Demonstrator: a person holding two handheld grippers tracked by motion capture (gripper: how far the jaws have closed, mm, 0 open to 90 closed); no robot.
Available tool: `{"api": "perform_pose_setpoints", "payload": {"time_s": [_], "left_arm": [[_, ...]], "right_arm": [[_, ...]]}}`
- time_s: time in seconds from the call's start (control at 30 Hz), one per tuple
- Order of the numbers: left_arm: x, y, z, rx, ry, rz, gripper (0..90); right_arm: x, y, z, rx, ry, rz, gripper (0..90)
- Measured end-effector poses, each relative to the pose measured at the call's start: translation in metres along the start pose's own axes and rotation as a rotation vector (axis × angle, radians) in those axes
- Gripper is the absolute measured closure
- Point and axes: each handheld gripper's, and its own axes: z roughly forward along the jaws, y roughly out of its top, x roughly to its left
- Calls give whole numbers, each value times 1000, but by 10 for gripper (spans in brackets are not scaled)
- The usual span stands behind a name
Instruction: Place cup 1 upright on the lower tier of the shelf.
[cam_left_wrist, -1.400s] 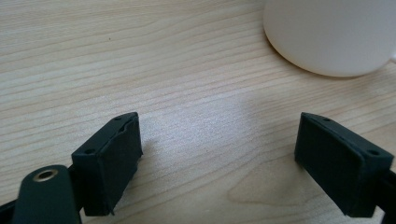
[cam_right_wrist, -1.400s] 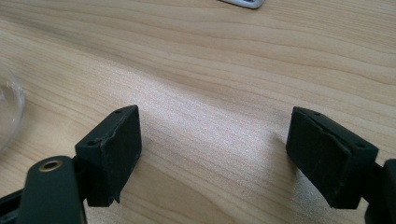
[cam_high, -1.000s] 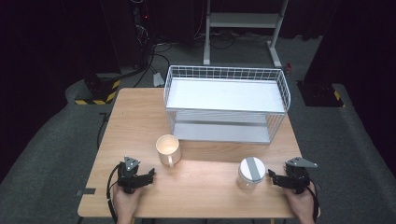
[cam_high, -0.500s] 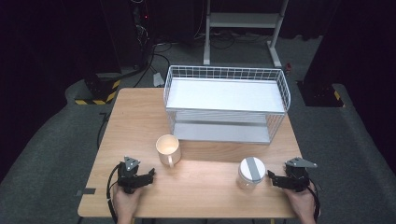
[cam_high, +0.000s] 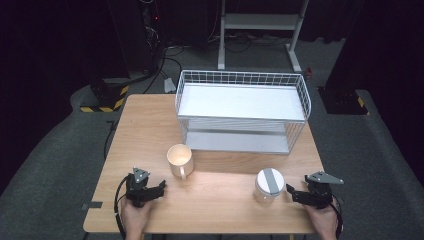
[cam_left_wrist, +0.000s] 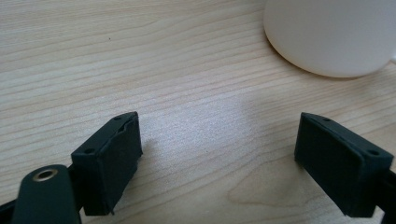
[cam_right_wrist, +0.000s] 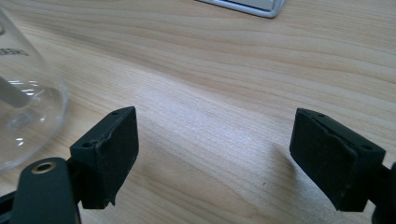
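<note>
A cream mug (cam_high: 180, 159) stands on the wooden table (cam_high: 220, 205) left of centre, handle toward the front. My left gripper (cam_high: 159, 189) rests on the table just in front and to the left of it, open, with bare wood between its jaws (cam_left_wrist: 219, 140). The mug's base (cam_left_wrist: 327, 32) shows ahead and to the right in the left gripper view. A clear glass jar (cam_high: 269, 184) with a grey lid stands at the front right. My right gripper (cam_high: 291, 193) lies just right of it, open; its jaws have just been opening with nothing between them (cam_right_wrist: 215, 135). The jar's glass wall (cam_right_wrist: 23, 107) sits beside the left jaw.
A white two-tier wire rack (cam_high: 242, 107) stands on the back half of the table, both shelves bare. Its lower shelf edge (cam_right_wrist: 247, 5) shows far ahead in the right gripper view. Dark floor, cables and a metal stand lie beyond the table.
</note>
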Motion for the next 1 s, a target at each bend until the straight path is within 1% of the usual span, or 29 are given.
{"api": "perform_pose_setpoints", "payload": {"time_s": [0.03,0.07,0.2,0.27,0.3,0.33,0.37,0.4,0.47,0.53,0.57,0.6,0.83,0.87,1.0], "left_arm": [[0,0,0,0,0,-1,150],[0,0,0,0,0,0,150],[0,0,0,-2,0,-3,151],[0,0,0,-1,0,-3,151],[0,0,0,-1,0,-3,151],[0,0,0,-1,0,-3,151],[0,0,0,-1,0,-3,151],[0,0,0,-2,0,-3,151],[0,0,0,-1,0,-3,151],[0,0,0,-1,0,-4,151],[0,0,0,-1,0,-4,151],[0,0,0,-1,0,-4,151],[0,0,0,-2,2,-3,153],[0,0,0,-2,2,-3,153],[0,0,0,-2,2,-3,153]], "right_arm": [[0,-1,-1,-7,2,-11,159],[2,-1,-2,-4,5,4,158],[5,-3,-4,-8,19,-6,158],[6,-5,-6,-13,22,0,159],[6,-5,-7,-18,25,-8,159],[7,-5,-8,-19,27,4,159],[7,-6,-9,-23,27,-2,159],[8,-6,-10,-25,31,6,160],[8,-7,-12,-32,34,-5,160],[10,-8,-15,-40,42,4,160],[9,-9,-16,-46,43,-10,159],[11,-9,-18,-48,45,-2,159],[19,-13,-26,-67,62,-25,149],[20,-14,-27,-70,66,-19,148],[26,-16,-29,-74,89,-29,145]]}}
